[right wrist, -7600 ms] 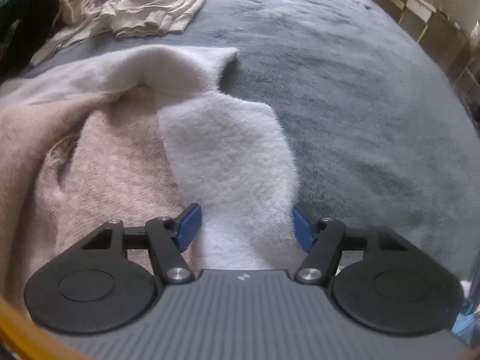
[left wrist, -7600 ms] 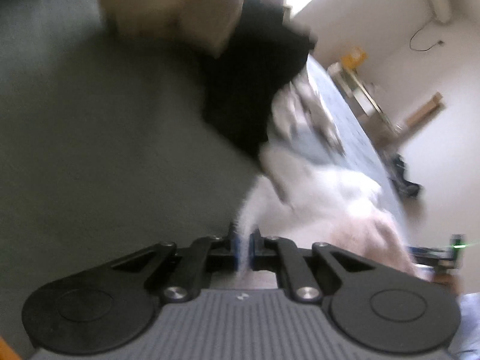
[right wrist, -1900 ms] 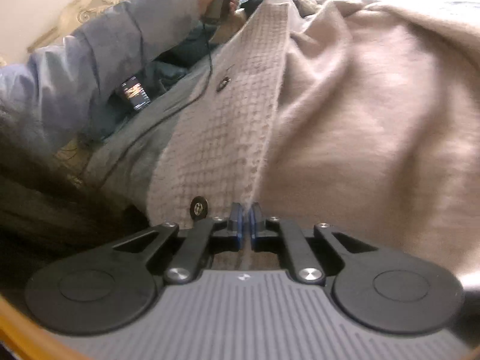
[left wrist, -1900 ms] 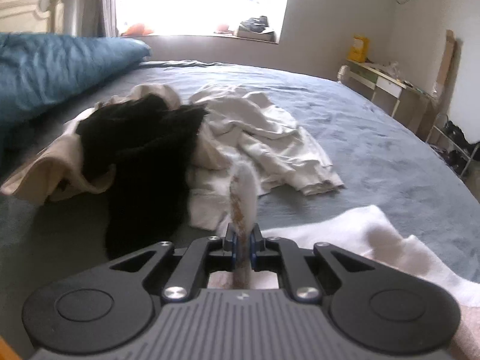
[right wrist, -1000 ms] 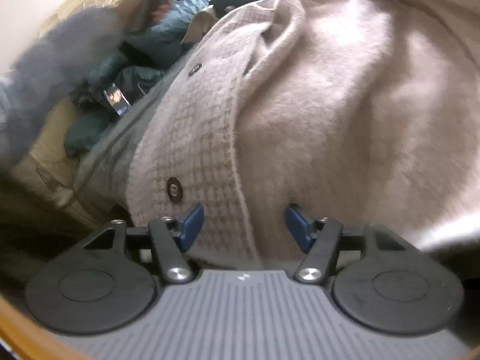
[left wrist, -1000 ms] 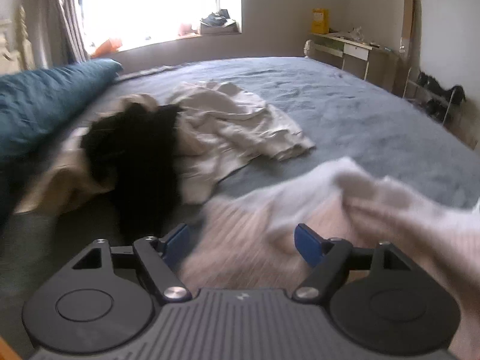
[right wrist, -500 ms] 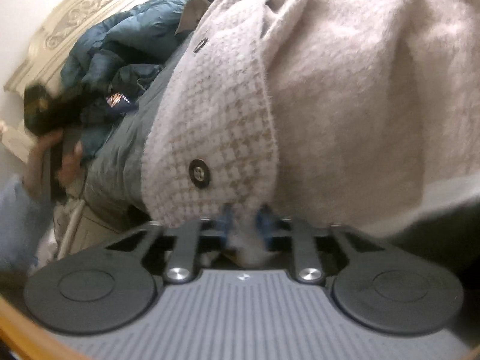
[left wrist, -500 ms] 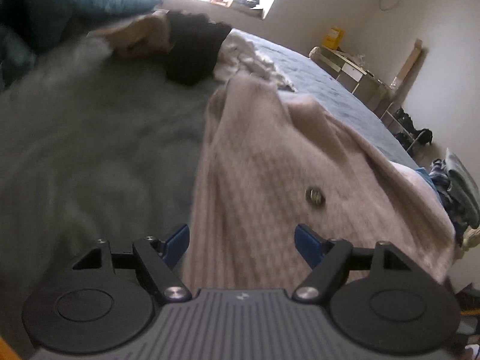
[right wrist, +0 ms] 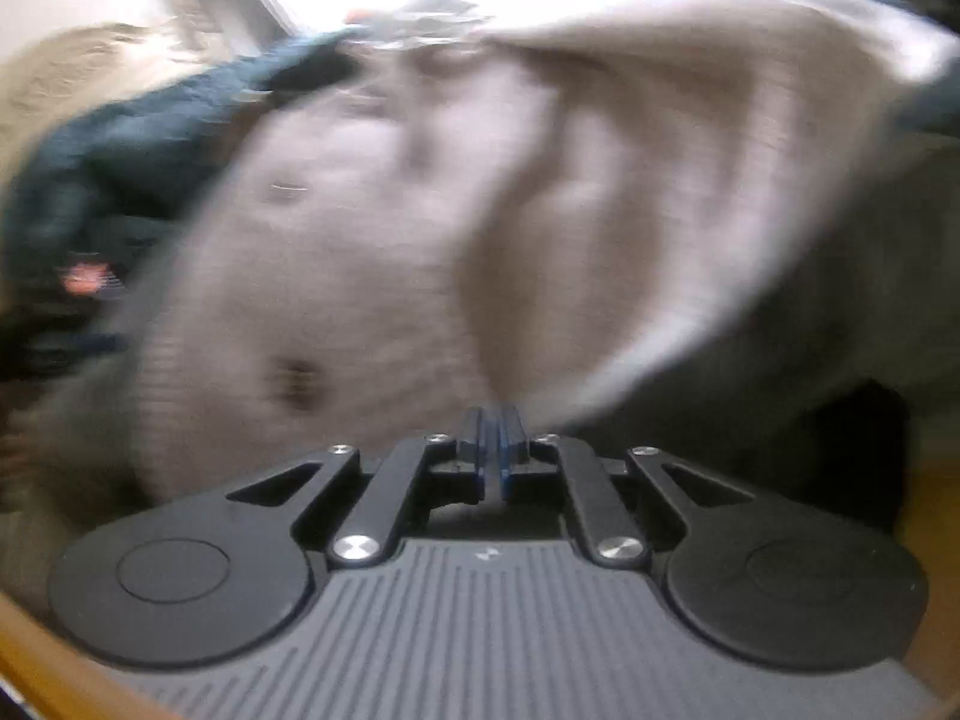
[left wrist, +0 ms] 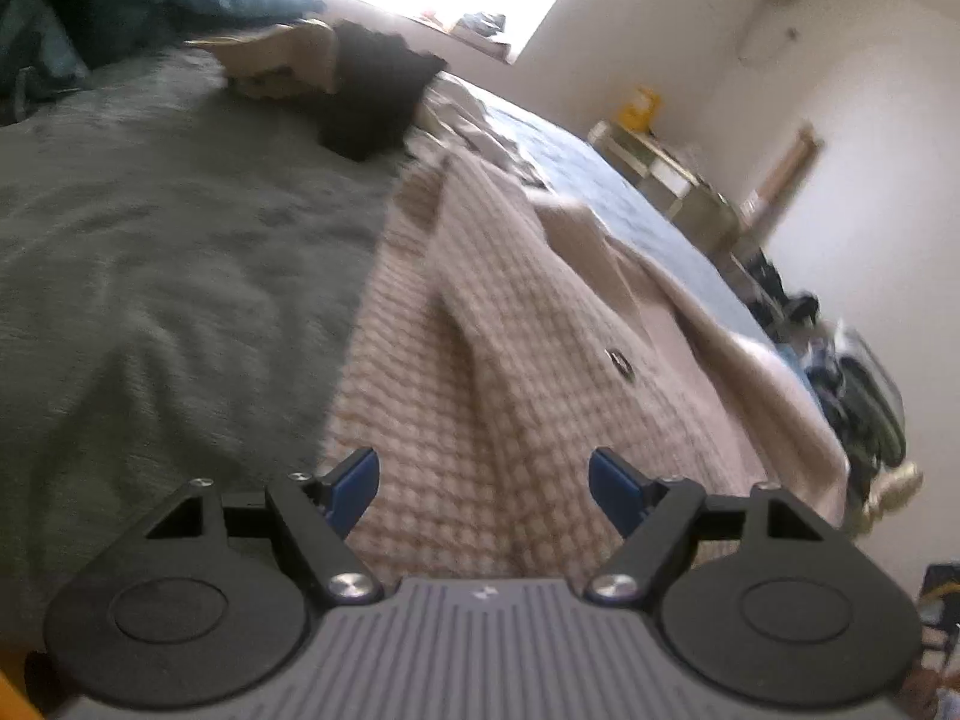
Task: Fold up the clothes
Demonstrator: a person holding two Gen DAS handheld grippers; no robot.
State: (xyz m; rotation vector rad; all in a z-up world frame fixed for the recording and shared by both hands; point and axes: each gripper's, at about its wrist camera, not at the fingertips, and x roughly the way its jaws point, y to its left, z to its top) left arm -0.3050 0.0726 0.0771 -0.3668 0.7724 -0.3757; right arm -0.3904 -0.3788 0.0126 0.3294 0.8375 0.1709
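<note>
Cardigan, 1, between 2 grippers: left gripper, right gripper.

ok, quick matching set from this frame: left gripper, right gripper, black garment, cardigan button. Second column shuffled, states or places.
Things:
1. left gripper
2. right gripper
3. black garment
4. cardigan button

States/places:
A. far up the bed, beside the cream clothes
B. jaws shut on the beige cardigan
C. on the checked front band
D. jaws open over the knit

Pairs: 1-D, 2-B, 3-A, 4-C
</note>
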